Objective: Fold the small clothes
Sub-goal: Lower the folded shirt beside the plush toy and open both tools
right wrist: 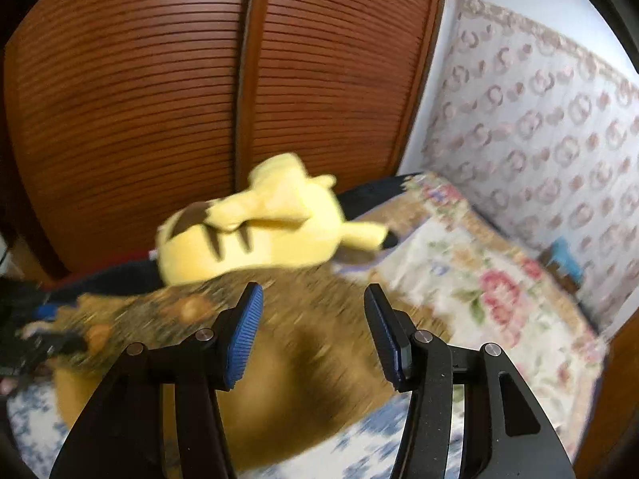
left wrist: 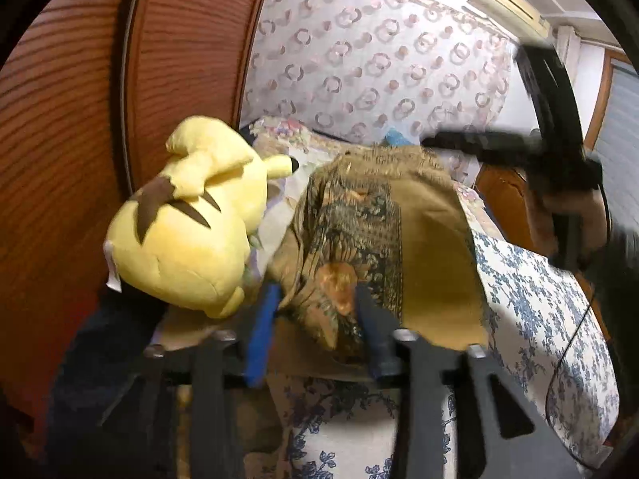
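Note:
A small tan garment (left wrist: 431, 247) with a dark patterned print lies on the blue-flowered bed cover (left wrist: 539, 319). My left gripper (left wrist: 315, 303) has its jaws spread wide around a bunched fold of the garment; the cloth sits between the fingers, and I cannot tell if they grip it. My right gripper (right wrist: 311, 319) is open and empty, hovering above the garment (right wrist: 303, 367), which is blurred in the right wrist view. It also shows in the left wrist view (left wrist: 479, 145), blurred, at the far side of the garment.
A yellow plush toy (left wrist: 187, 219) lies just left of the garment, also in the right wrist view (right wrist: 263, 219). A brown slatted wardrobe door (right wrist: 159, 99) stands behind. A pink-flowered quilt (right wrist: 479, 279) and patterned wall (left wrist: 379, 52) lie beyond. A black cable (left wrist: 559, 371) runs at right.

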`<state>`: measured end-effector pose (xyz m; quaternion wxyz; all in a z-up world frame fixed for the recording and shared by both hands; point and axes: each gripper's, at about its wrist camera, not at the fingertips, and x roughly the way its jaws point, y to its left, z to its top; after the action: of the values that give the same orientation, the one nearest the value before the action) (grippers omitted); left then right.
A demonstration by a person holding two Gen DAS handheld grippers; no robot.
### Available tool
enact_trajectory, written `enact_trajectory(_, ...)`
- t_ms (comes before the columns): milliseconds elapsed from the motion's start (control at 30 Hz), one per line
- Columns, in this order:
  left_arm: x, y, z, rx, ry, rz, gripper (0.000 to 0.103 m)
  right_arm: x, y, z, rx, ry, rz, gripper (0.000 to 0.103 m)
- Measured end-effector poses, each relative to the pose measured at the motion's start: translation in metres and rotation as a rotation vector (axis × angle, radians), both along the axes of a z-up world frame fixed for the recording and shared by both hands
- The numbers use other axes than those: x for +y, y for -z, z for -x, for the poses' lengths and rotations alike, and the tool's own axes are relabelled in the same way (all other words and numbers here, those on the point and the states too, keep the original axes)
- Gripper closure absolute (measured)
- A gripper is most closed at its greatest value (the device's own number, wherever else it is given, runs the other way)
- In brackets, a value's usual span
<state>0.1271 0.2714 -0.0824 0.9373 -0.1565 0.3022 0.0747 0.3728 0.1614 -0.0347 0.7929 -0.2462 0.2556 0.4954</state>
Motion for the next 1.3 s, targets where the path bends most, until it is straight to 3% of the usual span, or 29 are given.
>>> enact_trajectory(67,0.001,-0.007,0.003,-0.022,-0.004,-0.017,0.043,-0.006,0.010,0.009,0.045,-0.014,-0.002,0.049)
enact_trajectory(333,-0.008,-0.026,0.011,-0.055,-0.005,-0.067,0.042,0.000,0.073,0.016,0.116,0.037,0.050,0.048)
enact_trajectory(467,-0.017,-0.030,0.014,-0.061,0.006,-0.085,0.041,-0.003,0.081,0.018,0.118,0.065,0.008,0.048)
enact_trajectory(733,-0.042,-0.043,0.019,-0.074,0.040,-0.117,0.040,-0.038,0.050,0.045,0.106,0.153,-0.030,0.049)
enact_trajectory(1033,-0.092,-0.050,0.017,-0.056,0.126,-0.153,0.040,-0.139,0.008,0.102,0.074,0.305,-0.103,0.048)
enact_trajectory(1300,-0.141,-0.067,0.021,-0.094,0.194,-0.178,0.040,-0.226,-0.016,0.144,0.024,0.444,-0.178,0.035)
